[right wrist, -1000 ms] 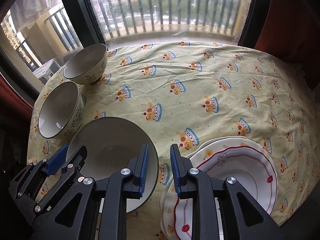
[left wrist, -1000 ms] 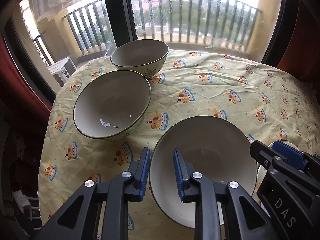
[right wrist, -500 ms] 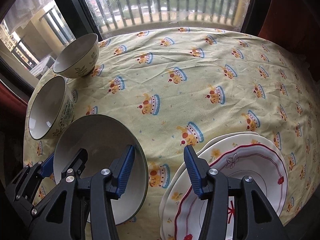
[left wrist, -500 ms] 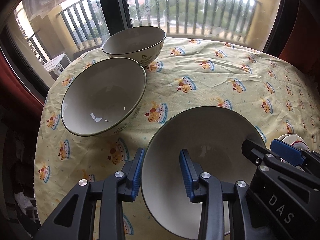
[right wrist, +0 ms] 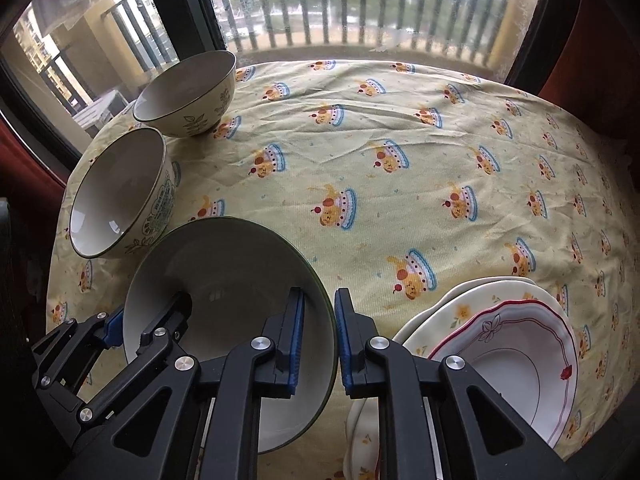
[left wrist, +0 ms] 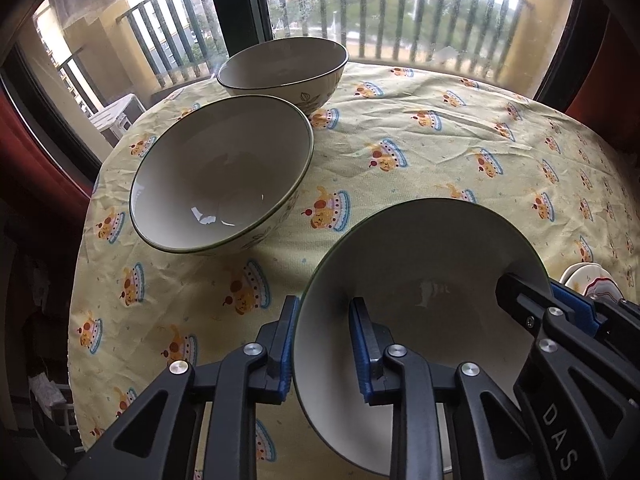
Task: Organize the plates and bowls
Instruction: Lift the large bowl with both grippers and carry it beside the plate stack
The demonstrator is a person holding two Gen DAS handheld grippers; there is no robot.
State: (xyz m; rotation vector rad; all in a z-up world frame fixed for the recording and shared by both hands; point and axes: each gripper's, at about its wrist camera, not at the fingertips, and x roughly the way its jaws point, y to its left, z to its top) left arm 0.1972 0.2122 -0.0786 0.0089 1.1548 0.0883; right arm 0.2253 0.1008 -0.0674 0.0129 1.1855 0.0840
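Observation:
A green-rimmed near bowl (left wrist: pixel 420 280) sits at the front of the table, also in the right wrist view (right wrist: pixel 228 280). My left gripper (left wrist: pixel 322 344) straddles its left rim, one finger outside, one inside, with a gap to the wall. My right gripper (right wrist: pixel 319 340) straddles its right rim, jaws close on the wall. A middle bowl (left wrist: pixel 224 172) and a far bowl (left wrist: pixel 284 68) stand behind on the left. A stack of plates (right wrist: pixel 500 344) lies at the front right.
The table has a yellow cloth (right wrist: pixel 400 140) with cake prints. A window with balcony railings (left wrist: pixel 360 8) is right behind the table. Red curtains (right wrist: pixel 600 60) hang at the sides.
Both grippers moved in over the near bowl's rim, left on the left side, right on the right side. The right jaws, wide half a second ago, have narrowed around the rim.

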